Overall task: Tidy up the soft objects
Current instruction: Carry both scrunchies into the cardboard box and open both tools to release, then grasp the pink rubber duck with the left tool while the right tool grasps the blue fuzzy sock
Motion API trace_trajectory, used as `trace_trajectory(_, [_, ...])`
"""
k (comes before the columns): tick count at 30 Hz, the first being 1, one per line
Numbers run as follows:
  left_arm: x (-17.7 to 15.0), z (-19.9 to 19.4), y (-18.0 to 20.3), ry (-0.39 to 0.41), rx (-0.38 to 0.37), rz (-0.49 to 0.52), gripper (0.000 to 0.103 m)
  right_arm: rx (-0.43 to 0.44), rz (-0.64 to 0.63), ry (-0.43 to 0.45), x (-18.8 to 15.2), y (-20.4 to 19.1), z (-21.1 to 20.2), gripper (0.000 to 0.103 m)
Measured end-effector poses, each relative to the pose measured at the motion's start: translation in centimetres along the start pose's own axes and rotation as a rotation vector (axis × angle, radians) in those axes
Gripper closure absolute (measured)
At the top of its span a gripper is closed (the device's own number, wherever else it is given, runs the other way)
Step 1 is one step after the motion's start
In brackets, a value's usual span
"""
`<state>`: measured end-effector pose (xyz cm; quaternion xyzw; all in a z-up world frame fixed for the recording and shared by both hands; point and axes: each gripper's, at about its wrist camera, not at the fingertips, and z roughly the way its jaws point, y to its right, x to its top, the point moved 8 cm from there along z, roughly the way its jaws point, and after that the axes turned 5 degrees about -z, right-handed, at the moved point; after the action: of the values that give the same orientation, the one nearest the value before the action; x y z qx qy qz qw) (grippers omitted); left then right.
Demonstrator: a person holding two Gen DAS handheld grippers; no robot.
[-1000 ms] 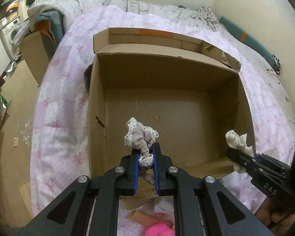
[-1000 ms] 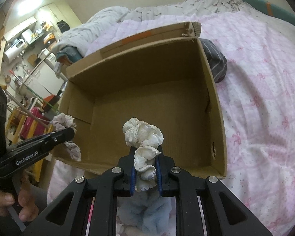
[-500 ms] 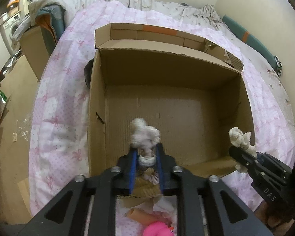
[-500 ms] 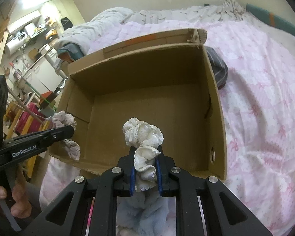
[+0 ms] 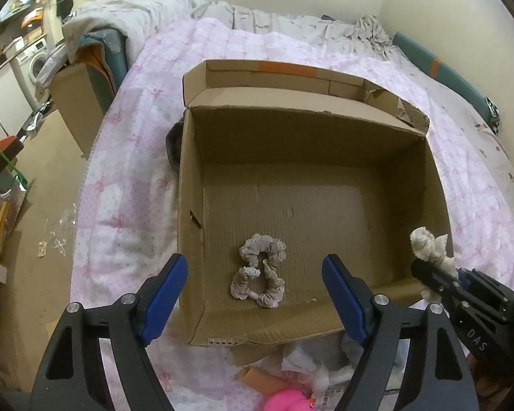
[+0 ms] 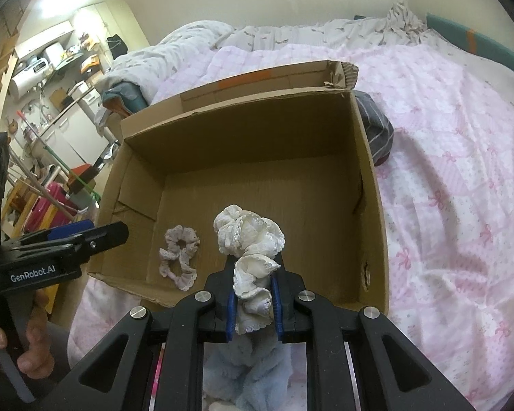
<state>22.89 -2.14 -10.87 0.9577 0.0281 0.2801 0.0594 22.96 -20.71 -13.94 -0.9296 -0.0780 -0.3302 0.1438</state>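
An open cardboard box (image 5: 188, 185) stands on the pink bed. A mauve lace-edged scrunchie (image 5: 261, 275) lies on the box floor near the front wall; it also shows in the right wrist view (image 6: 179, 257). My left gripper (image 5: 255, 282) is open and empty above the box's front edge, and its side shows in the right wrist view (image 6: 85, 236). My right gripper (image 6: 253, 294) is shut on a white lace scrunchie (image 6: 248, 236) over the box's front right part; that scrunchie also shows in the left wrist view (image 5: 428, 245).
The pink bow-print quilt (image 6: 462, 171) spreads around the box. A dark striped cloth (image 6: 377, 133) lies by the box's right wall. A light blue fluffy item (image 6: 250, 373) and a pink toy (image 5: 288, 400) lie below the grippers. Floor clutter is on the left.
My left gripper has opened and let go of the mauve scrunchie, which now lies on the box floor. The right gripper still holds the white scrunchie.
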Motion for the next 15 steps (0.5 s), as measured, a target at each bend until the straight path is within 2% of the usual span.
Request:
trace_trajectory(5, [0.0,-0.1,0.0,0.022,0.028,0.027,0.024,0.005,0.019,-0.004,-0.1,0.3,0.0,0.084])
trace_trajectory(7, [0.0,-0.3,-0.1,0.029,0.029,0.021,0.024,0.018,0.036,-0.002,0.0,0.5,0.0,0.077])
trace_trajectory(8, [0.1,-0.5,-0.2,0.032,0.025,0.016,0.024,0.023,0.047,-0.003,0.1,0.7,-0.1,0.059])
trace_trajectory(9, [0.1,-0.6,-0.2,0.034,0.018,0.010,0.024,0.029,0.063,-0.007,0.1,0.9,-0.1,0.025])
trace_trajectory(10, [0.1,-0.7,-0.3,0.036,0.016,0.006,0.024,0.039,0.087,-0.011,0.1,1.1,-0.1,0.016])
trace_trajectory(12, [0.1,-1.1,-0.6,0.047,0.021,0.000,0.024,0.083,0.139,0.021,0.4,1.4,-0.7,0.013])
trace_trajectory(15, [-0.1,-1.7,-1.2,0.050,0.031,-0.013,0.024,0.090,0.153,0.036,0.7,1.7,-1.5,0.013])
